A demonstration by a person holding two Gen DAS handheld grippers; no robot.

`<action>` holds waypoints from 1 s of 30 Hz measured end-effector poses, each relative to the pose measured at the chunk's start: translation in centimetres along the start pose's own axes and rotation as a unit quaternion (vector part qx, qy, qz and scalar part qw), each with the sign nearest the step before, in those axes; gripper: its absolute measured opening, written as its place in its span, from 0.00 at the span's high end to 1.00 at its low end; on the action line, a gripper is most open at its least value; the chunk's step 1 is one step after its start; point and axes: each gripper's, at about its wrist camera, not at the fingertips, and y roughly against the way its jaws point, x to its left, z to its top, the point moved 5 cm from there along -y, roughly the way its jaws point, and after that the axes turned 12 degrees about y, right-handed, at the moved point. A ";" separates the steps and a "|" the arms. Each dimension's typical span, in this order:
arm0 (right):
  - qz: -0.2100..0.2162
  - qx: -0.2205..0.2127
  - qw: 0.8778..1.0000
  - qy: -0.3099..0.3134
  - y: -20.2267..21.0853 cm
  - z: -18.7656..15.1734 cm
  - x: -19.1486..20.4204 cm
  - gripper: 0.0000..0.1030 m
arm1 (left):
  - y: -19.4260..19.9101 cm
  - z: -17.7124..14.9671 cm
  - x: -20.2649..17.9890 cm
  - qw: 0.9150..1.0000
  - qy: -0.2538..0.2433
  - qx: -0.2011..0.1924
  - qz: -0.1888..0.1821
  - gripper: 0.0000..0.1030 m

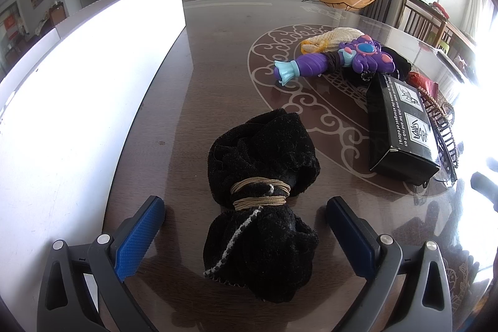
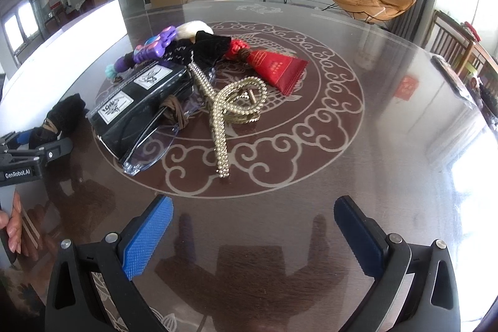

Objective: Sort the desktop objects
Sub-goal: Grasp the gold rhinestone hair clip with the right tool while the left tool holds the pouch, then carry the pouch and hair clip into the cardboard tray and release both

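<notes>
A black fuzzy cloth bundle (image 1: 263, 195) tied with tan cord lies on the dark table between the open fingers of my left gripper (image 1: 246, 223); the pads stand clear of it on both sides. It also shows in the right wrist view (image 2: 63, 111). My right gripper (image 2: 253, 226) is open and empty over bare table. Ahead of it lies a pile: a black box (image 2: 140, 101), a purple toy (image 2: 152, 47), a gold beaded hair clip (image 2: 224, 111), a red packet (image 2: 274, 69), clear glasses (image 2: 149, 142) and black cloth (image 2: 208, 49).
A white bin wall (image 1: 77, 89) stands along the table's left side. The purple toy (image 1: 336, 61) and black box (image 1: 401, 126) lie to the right in the left wrist view. The left gripper's body (image 2: 25, 157) and a hand appear at the right view's left edge.
</notes>
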 end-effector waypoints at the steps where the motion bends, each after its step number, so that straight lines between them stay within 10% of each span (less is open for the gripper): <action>1: 0.005 -0.009 1.000 -0.013 0.4 0.4 -0.5 0.00 | 0.0 0.0 0.0 1.000 0.000 0.000 0.000 0.00; 17: 0.025 0.061 0.998 0.016 -5.9 6.4 0.3 0.22 | 0.0 0.0 0.0 1.000 -0.001 0.000 0.000 0.00; 21: 0.021 0.032 0.999 0.024 -5.6 6.6 0.0 0.54 | 0.2 0.0 0.0 1.000 -0.006 0.004 -0.004 0.00; 23: 0.034 0.026 0.999 0.015 -5.0 6.4 -0.2 0.55 | 0.6 0.3 -0.4 1.000 -0.020 -0.002 -0.016 0.13; 26: 0.027 0.014 0.999 0.030 -3.1 5.7 0.0 0.55 | 2.1 -0.6 -0.9 0.998 -0.039 -0.022 -0.033 0.59; 30: 0.023 -0.003 0.998 0.051 0.9 4.6 0.3 0.55 | 4.9 -2.5 -0.5 0.992 0.006 -0.023 -0.124 0.64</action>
